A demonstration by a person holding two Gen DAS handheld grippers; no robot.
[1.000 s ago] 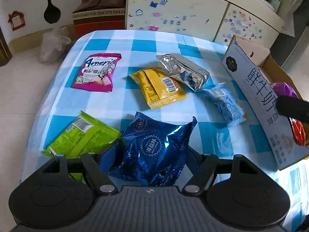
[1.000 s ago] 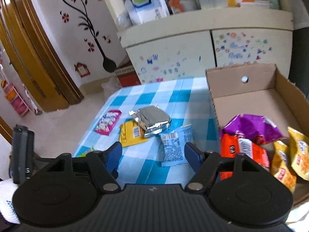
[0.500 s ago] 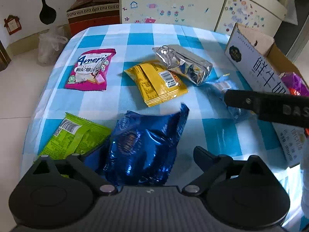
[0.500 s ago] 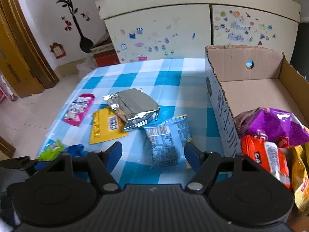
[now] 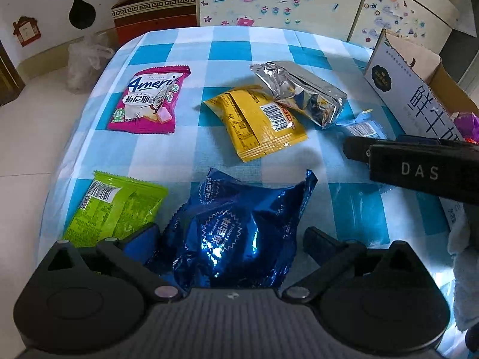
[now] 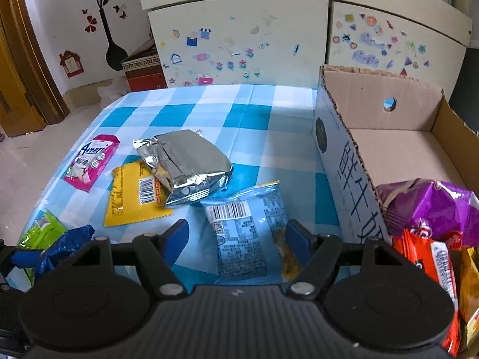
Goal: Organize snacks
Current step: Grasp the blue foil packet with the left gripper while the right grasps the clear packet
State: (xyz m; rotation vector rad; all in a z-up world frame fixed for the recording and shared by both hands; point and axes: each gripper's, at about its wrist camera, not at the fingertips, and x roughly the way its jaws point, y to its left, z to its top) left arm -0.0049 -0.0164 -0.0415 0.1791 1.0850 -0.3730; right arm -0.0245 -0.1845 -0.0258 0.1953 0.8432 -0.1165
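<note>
My left gripper (image 5: 230, 239) is open, its fingers either side of a dark blue snack bag (image 5: 236, 233) on the checked tablecloth (image 5: 194, 51). My right gripper (image 6: 236, 236) is open just above a light blue snack bag (image 6: 248, 227); it shows from the side in the left wrist view (image 5: 413, 164). A green bag (image 5: 110, 206), a pink bag (image 5: 149, 101), a yellow bag (image 5: 257, 122) and a silver bag (image 5: 302, 95) lie further out. The cardboard box (image 6: 389, 149) at the right holds purple (image 6: 434, 206), orange (image 6: 431, 266) and yellow bags.
A white cabinet (image 6: 269, 39) with stickers stands behind the table. A red-brown box (image 5: 152, 6) and a plastic bag (image 5: 86, 56) sit on the floor past the far left corner. The table's left edge drops to a tiled floor (image 5: 27, 137).
My left gripper opened and now brackets the dark blue bag. My right gripper swung left from over the box and came down over the light blue bag.
</note>
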